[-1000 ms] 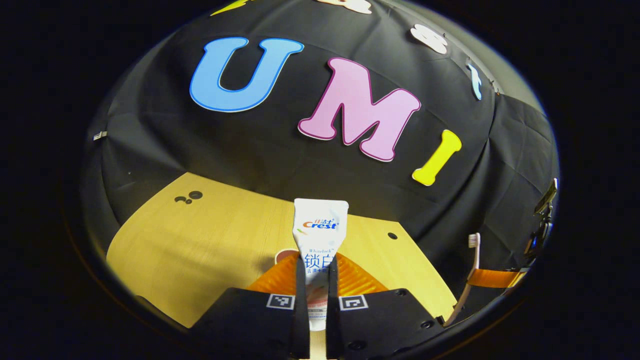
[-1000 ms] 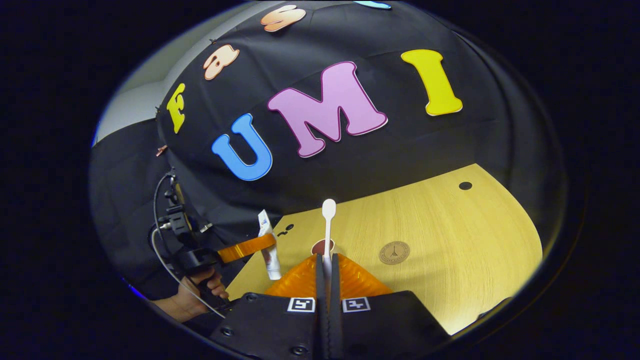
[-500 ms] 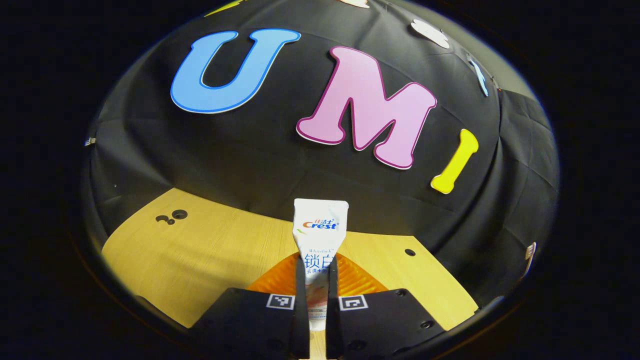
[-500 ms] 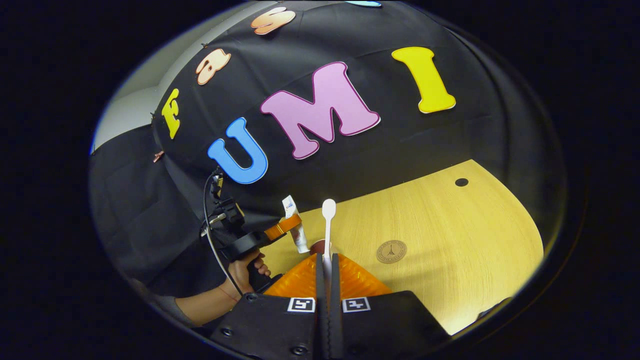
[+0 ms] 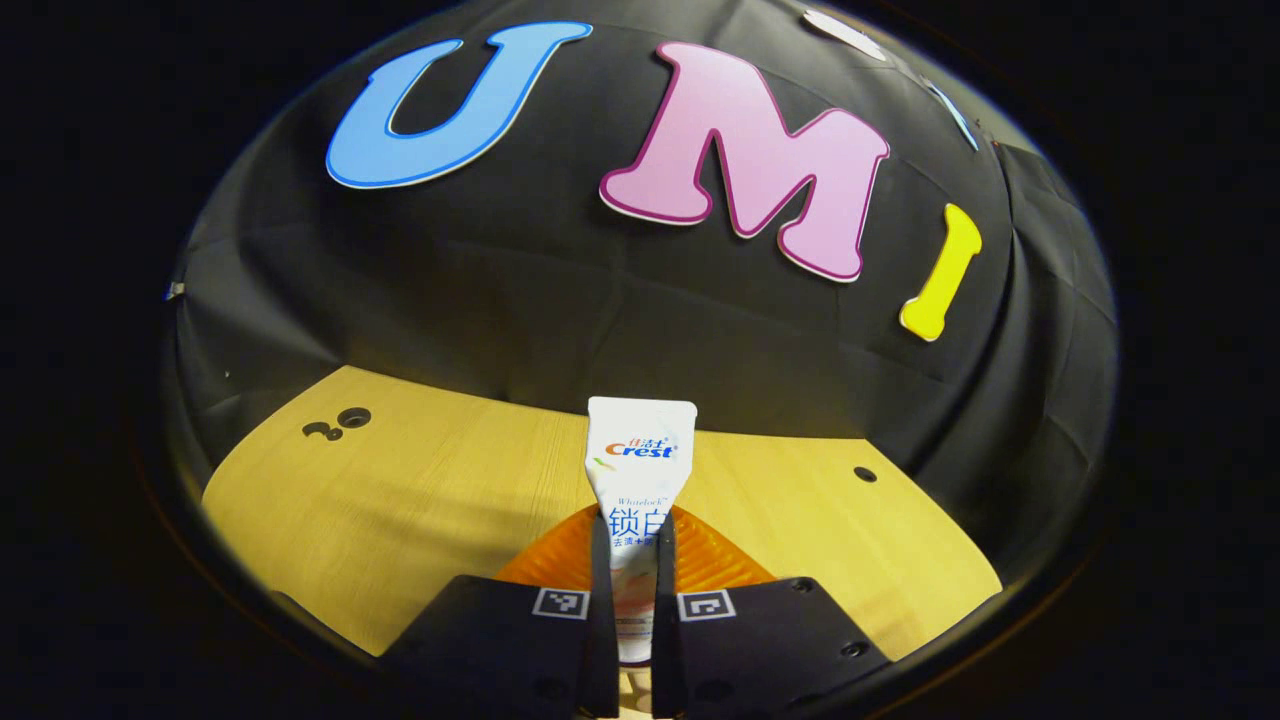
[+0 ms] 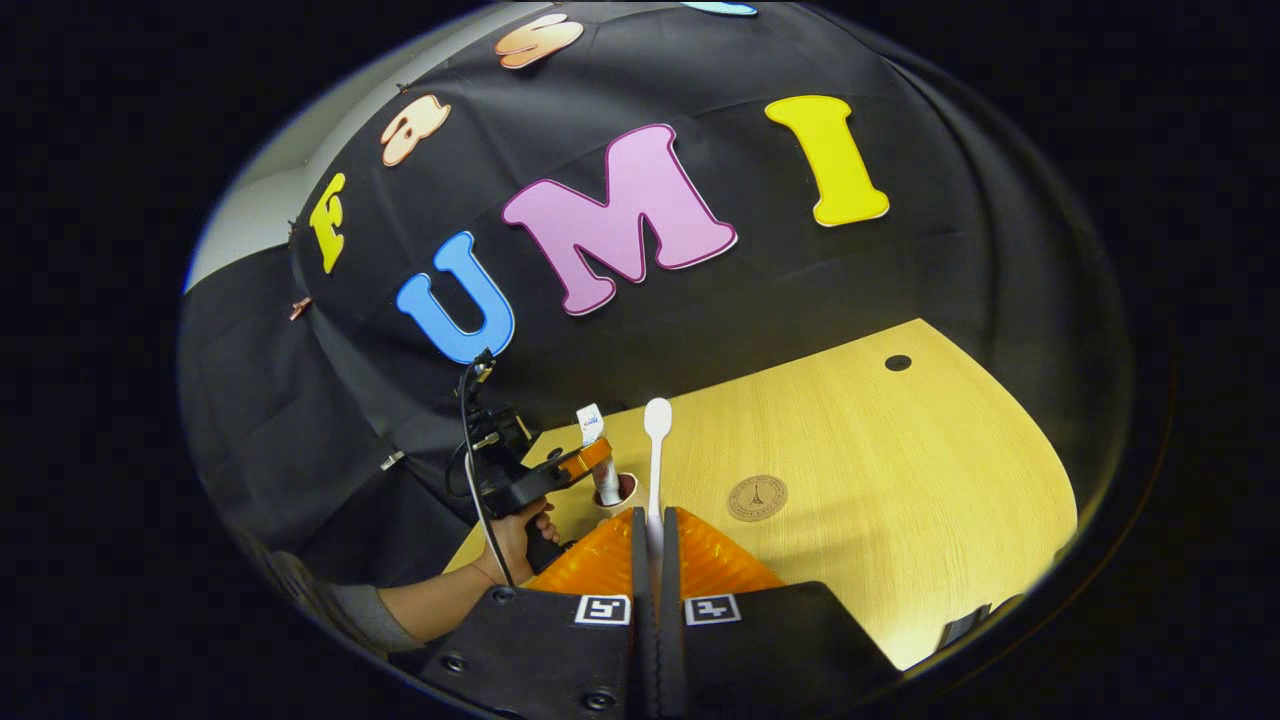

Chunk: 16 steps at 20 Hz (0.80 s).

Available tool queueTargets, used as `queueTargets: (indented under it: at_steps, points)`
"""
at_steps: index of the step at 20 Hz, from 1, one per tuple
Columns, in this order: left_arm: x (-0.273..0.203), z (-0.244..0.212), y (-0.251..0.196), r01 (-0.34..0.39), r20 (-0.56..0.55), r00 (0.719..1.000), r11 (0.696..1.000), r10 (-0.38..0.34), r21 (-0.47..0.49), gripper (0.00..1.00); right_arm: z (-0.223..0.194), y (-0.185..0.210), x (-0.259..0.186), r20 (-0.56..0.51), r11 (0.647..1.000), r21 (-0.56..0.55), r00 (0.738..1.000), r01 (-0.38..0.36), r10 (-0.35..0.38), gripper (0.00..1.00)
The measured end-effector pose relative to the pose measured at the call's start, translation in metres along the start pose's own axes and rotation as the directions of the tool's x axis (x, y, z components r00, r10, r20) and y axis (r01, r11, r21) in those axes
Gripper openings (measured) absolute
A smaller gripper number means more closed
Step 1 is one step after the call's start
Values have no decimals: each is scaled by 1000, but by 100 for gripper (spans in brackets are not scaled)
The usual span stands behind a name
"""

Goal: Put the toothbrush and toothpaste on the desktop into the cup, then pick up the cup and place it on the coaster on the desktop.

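My left gripper [image 5: 630, 560]: clamped on toothpaste tube [image 5: 638, 470], upright over cup [image 6: 618, 492]. My right gripper [image 6: 655, 545]: clamped on toothbrush [image 6: 656, 455]. Coaster [image 6: 757, 497]: on bench [image 6: 900, 480], near cup.

We see a pale wooden desktop [image 5: 420, 500] ahead of the tongs, with a cluster of small dark holes [image 5: 338, 424] far off to their left and a single hole [image 5: 864, 474] off to the right. Behind it hangs black cloth [image 5: 500, 290], creased in places.
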<state>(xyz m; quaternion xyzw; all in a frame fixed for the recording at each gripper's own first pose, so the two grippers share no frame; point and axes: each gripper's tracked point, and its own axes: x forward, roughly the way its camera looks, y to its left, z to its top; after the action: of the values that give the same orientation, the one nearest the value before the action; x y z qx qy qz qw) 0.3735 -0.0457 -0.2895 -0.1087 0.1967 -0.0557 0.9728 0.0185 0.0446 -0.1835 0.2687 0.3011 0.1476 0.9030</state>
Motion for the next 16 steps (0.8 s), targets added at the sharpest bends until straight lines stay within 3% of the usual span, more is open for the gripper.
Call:
queueTargets:
  at_steps: [5,12,13,14,15,16]
  points:
    - [4,-14,1,-11,-17,1000,1000,12,15,18,1,-9,-4,9,1000,12,1000,26,-26,5]
    - [-8,-37,4,-5,-47,999,999,3,-39,30,1,-7,-11,20,999,11,999,38,-38,5]
    - [-10,-42,3,-4,-55,999,999,2,-34,38,0,-5,-11,20,999,13,999,35,-35,5]
    - [-11,-45,3,-1,-62,998,1000,-1,-28,24,-1,-3,-12,19,999,15,999,34,-34,5]
    - [-15,-49,2,5,-69,998,1000,-7,-24,35,-1,0,-12,21,999,15,999,30,-30,5]
    - [-19,-53,-1,17,-79,997,1000,-18,-24,39,-2,2,-12,21,1000,14,999,28,-28,5]
